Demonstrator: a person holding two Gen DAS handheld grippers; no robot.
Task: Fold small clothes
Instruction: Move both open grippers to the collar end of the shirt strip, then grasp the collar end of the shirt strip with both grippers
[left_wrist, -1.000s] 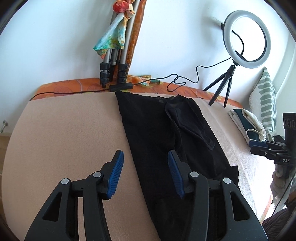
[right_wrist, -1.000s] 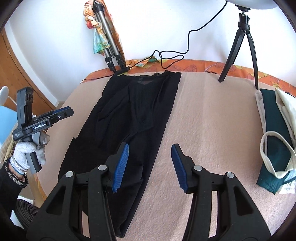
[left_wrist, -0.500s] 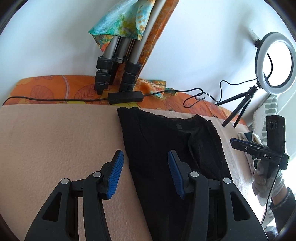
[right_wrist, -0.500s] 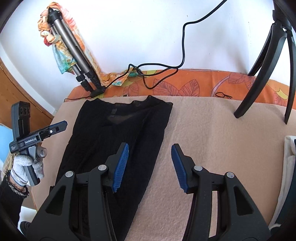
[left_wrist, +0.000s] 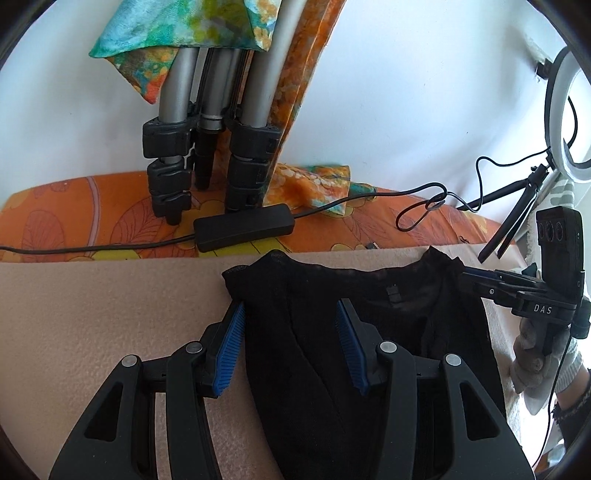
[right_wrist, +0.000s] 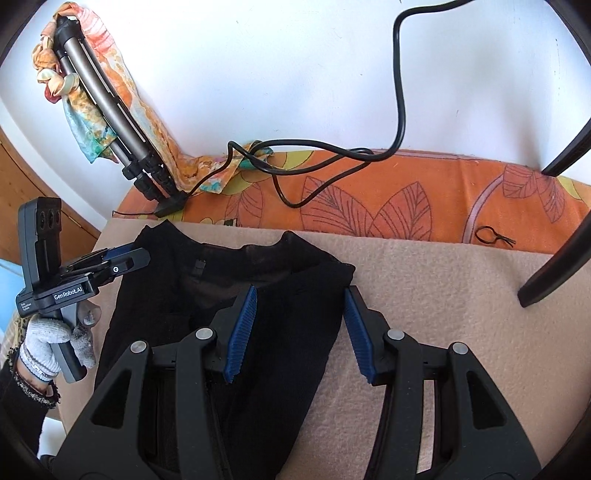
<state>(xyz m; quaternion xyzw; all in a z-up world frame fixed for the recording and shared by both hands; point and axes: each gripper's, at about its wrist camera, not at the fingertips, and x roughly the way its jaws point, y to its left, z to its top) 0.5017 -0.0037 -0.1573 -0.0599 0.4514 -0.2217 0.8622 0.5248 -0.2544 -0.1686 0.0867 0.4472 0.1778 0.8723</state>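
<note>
A black garment (left_wrist: 406, 317) lies flat and lengthwise on a beige blanket (left_wrist: 110, 295), its far hem near the orange sheet. My left gripper (left_wrist: 289, 303) is open and low over the garment's far left corner, one pad on the blanket side and the other over the cloth. In the right wrist view the garment (right_wrist: 170, 291) shows its far right corner between the jaws of my open right gripper (right_wrist: 301, 289). Neither pair of pads presses the cloth. Each view shows the other gripper at its edge, held by a gloved hand (right_wrist: 44, 343).
Folded tripod legs (left_wrist: 207, 147) draped with a colourful scarf lean on the wall behind the garment. A black cable box (left_wrist: 243, 225) and cables lie on the orange sheet (right_wrist: 369, 199). A ring light (left_wrist: 569, 110) stands at the right; its stand leg (right_wrist: 554, 258) rests on the blanket. A hair tie (right_wrist: 493, 234) lies nearby.
Both grippers have moved forward along the garment and sunk toward its far end; its two far corners now lie between the jaws. The jaw openings look unchanged.
</note>
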